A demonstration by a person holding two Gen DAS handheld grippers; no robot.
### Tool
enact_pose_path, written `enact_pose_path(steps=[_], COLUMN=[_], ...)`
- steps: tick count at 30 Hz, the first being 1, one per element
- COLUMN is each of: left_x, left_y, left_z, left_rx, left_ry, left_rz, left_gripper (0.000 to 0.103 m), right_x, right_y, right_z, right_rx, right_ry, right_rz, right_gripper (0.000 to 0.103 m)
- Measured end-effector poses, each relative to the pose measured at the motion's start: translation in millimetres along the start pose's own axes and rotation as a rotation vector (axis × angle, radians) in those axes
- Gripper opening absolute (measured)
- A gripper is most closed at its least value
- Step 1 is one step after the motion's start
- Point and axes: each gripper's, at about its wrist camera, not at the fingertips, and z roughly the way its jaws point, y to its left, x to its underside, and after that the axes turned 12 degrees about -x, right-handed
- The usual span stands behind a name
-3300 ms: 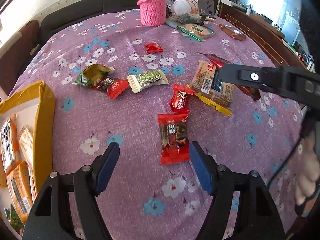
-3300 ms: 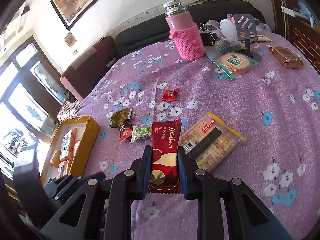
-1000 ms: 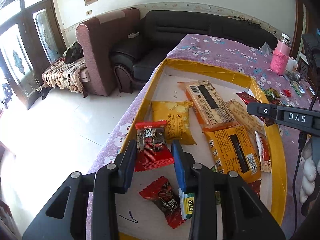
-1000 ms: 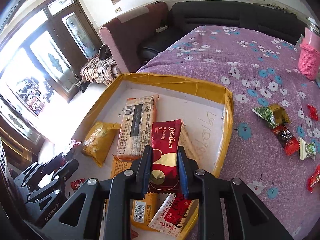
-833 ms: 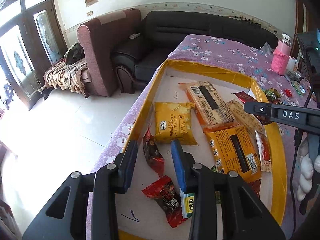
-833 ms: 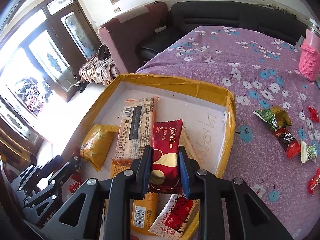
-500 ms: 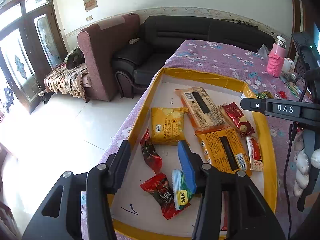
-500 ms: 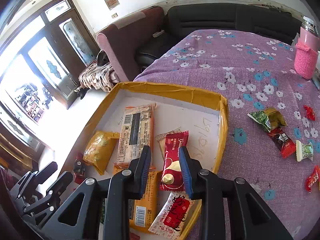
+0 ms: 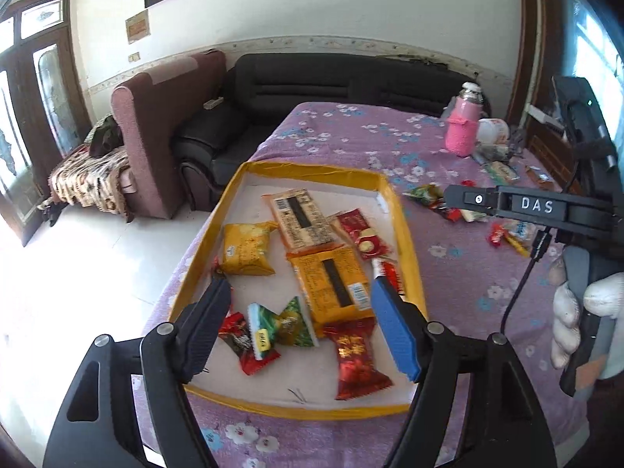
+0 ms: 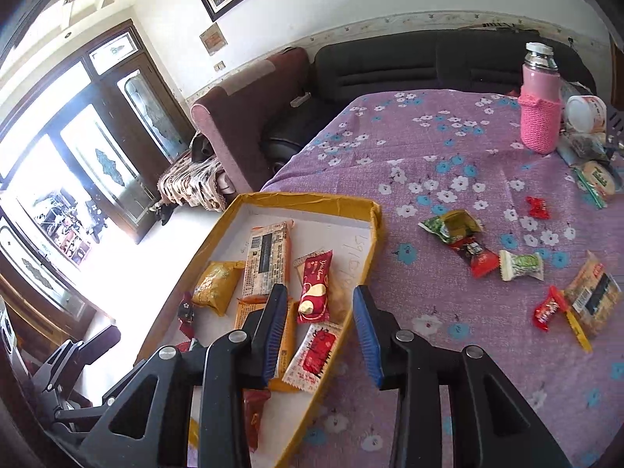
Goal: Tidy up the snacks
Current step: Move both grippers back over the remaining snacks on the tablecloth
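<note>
With left gripper (image 9: 300, 323) and right gripper (image 10: 318, 325) both spread and empty above the yellow-rimmed tray (image 10: 302, 197) holding sorted packets, swing toward loose snacks (image 10: 520, 265) remaining on the purple tablecloth (image 10: 429, 148), approaching low, jaws straddling one wrapper.

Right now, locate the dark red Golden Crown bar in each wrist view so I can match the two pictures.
Left wrist view: the dark red Golden Crown bar lies in the yellow-rimmed tray, toward its far right side, right of the long barcode cracker pack.
Right wrist view: centre of the picture, just beyond the open right hand-held gripper.
Shared landmark: the pink knit-sleeved bottle at the table's far end.
</note>
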Motion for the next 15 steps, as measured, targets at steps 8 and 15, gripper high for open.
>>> enact_pose_path(steps=[8, 15], left_x=[-38, -110], left_y=[44, 86], left_z=[-106, -193], left_rx=[0.006, -0.465], left_ry=[-0.149, -0.439], left_rz=[-0.018, 0.024], left_gripper=[0.074, 0.074], right_x=[12, -11], right_y=[-19, -29], right_z=[-166, -339], right_rx=[0.112, 0.214], right_ry=[-0.153, -0.382], right_rz=[-0.017, 0.045], right_gripper=[0.036, 0.042])
